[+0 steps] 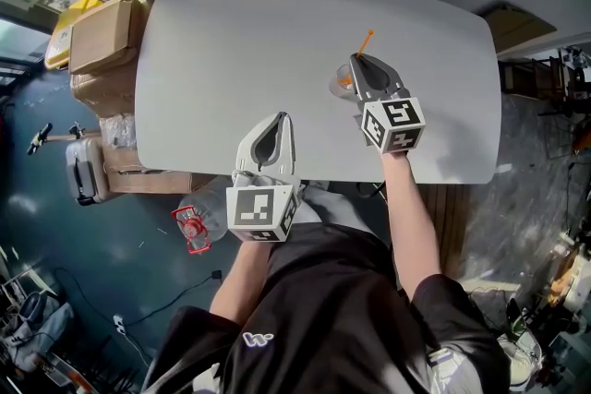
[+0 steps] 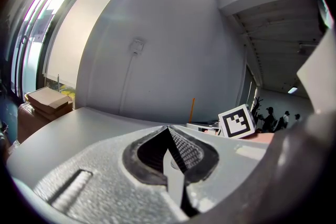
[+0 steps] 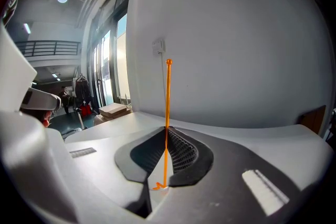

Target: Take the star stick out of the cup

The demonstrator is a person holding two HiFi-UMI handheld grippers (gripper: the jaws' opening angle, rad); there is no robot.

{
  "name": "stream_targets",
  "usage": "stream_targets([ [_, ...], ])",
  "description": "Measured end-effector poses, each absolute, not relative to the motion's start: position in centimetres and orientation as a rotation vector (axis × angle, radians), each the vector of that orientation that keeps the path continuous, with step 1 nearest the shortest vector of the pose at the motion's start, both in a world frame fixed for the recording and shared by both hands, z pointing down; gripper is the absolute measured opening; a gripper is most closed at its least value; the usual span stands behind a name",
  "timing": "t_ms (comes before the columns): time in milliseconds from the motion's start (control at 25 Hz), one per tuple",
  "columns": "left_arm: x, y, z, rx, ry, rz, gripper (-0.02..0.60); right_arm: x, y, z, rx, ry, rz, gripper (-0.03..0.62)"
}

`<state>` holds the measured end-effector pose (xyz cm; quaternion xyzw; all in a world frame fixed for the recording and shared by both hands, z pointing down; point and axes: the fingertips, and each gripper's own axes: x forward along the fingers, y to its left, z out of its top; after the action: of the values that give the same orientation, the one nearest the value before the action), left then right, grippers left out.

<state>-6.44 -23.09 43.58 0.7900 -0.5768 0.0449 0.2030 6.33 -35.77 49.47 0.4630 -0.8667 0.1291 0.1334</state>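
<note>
A thin orange star stick (image 1: 365,41) rises at a slant above a clear cup (image 1: 341,84) on the grey table (image 1: 231,41). My right gripper (image 1: 355,61) hangs over the cup's right side, hiding part of it, and is shut on the stick. In the right gripper view the stick (image 3: 168,97) runs straight up from between the closed jaws of the right gripper (image 3: 166,131), its zigzag star end (image 3: 158,185) behind the pads. My left gripper (image 1: 283,118) rests near the table's front edge, shut and empty. In the left gripper view the left gripper (image 2: 169,128) points towards the stick (image 2: 192,108).
Cardboard boxes (image 1: 97,37) are stacked off the table's left end, with a grey suitcase (image 1: 85,169) below them. A clear bottle with a red cap (image 1: 196,219) lies on the floor by the front edge. A wall stands behind the table.
</note>
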Motion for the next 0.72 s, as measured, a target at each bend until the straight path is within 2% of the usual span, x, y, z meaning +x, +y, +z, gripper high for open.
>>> stream_targets([
  [720,-5.3,-21.7,42.3,2.252,-1.554,0.076,0.005,7.4,-33.3,41.5,1.444,-2.638,0.270,0.012],
])
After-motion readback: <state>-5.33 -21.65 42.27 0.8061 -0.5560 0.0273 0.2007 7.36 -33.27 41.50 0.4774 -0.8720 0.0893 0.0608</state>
